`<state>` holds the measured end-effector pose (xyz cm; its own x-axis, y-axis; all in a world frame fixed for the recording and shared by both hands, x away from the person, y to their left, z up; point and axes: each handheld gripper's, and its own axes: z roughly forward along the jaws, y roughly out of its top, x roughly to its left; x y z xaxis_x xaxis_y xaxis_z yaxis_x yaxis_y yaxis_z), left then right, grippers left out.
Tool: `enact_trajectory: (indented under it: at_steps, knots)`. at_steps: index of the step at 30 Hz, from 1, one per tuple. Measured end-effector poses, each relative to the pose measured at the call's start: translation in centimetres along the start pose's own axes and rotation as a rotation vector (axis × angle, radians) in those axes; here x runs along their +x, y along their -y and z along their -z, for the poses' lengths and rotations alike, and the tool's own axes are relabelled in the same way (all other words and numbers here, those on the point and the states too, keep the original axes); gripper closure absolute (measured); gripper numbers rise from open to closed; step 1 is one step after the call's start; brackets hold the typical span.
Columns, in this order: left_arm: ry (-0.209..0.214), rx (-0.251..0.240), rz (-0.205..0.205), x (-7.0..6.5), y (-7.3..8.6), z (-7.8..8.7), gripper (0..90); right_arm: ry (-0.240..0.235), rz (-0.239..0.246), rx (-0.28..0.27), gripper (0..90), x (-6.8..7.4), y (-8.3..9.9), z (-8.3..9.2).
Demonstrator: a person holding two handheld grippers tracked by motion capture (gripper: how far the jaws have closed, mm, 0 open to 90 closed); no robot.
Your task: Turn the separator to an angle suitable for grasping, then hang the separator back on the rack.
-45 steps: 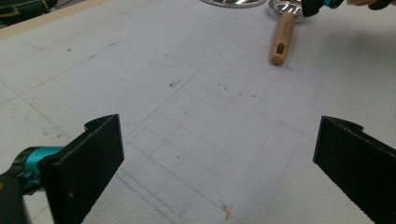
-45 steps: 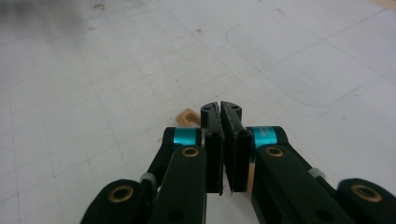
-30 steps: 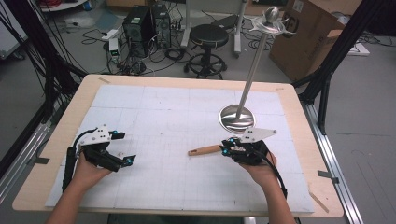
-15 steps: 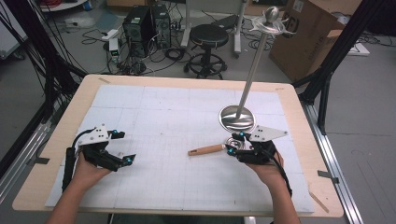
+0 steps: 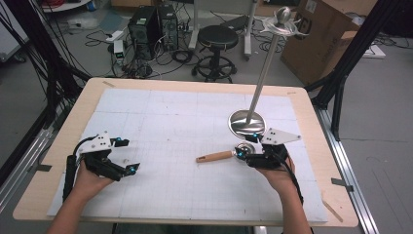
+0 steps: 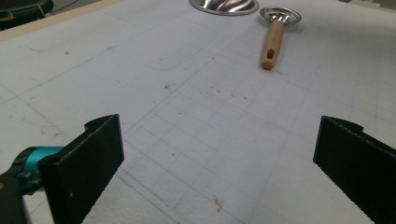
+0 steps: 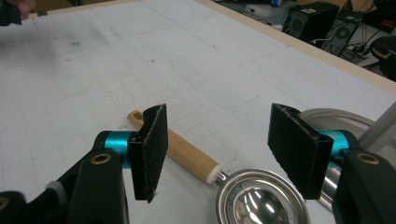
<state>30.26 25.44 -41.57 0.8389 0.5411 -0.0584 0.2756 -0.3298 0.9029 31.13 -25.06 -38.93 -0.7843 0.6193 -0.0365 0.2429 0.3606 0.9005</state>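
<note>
The small strainer [image 7: 254, 198], with its wooden handle [image 7: 180, 151], lies on the table mat [image 5: 170, 122] beside the stand's base [image 5: 247, 123]. The right gripper [image 7: 219, 154] has just been opening above it, nothing pinched; the left gripper [image 6: 212, 154] is spread wide, empty. The right gripper should be lifted straight up so the handle is not nudged.

scoop [image 5: 221, 156] on table [image 5: 160, 90] | stand base [image 5: 247, 124] just behind

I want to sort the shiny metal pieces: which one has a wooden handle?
The small round steel strainer lying flat; the wide steel disc instead carries a tall metal pole.
</note>
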Motion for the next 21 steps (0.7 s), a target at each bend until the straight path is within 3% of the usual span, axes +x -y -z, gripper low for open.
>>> enact_trajectory:
  at_steps: [21]
  knots:
    - [-0.004,-0.002,-0.004,-0.25,-0.31,-0.09,2.3,0.003,0.005,-0.009,36.3,0.03,-0.02,0.06]
